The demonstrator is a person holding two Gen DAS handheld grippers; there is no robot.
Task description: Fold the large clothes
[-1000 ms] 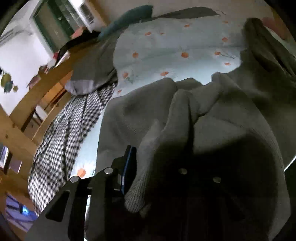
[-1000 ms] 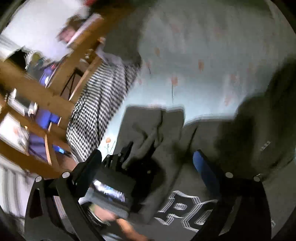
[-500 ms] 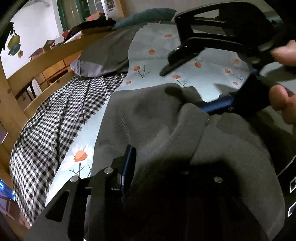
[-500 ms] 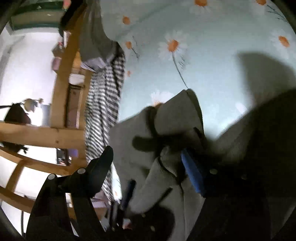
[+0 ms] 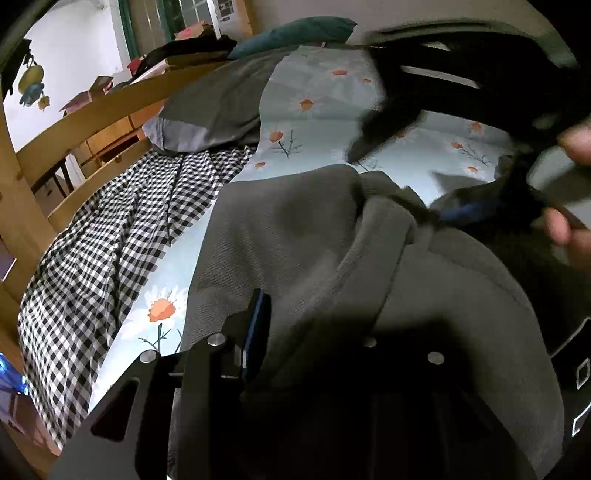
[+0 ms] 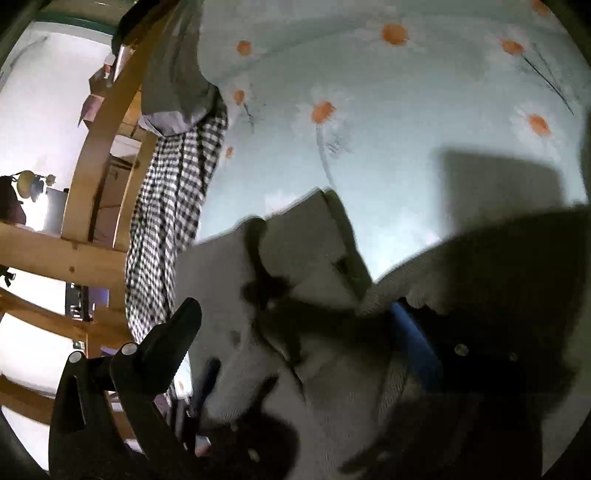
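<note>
Grey sweatshirt bunched on the daisy sheet

Left wrist view: the left gripper (image 5: 314, 325) is clamped on a thick fold of the grey sweatshirt (image 5: 295, 236), which lies on the daisy sheet (image 5: 314, 118) beside a checked cloth (image 5: 110, 236).
Right wrist view: the right gripper (image 6: 295, 332) has just been opening; its jaws stand wide, straddling a sweatshirt fold (image 6: 306, 236) without pinching it.

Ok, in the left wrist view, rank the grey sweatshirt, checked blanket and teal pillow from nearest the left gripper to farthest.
1. Grey sweatshirt: clamped in the left gripper.
2. Checked blanket: left, along the bed's edge.
3. Teal pillow: far end of the bed.
</note>
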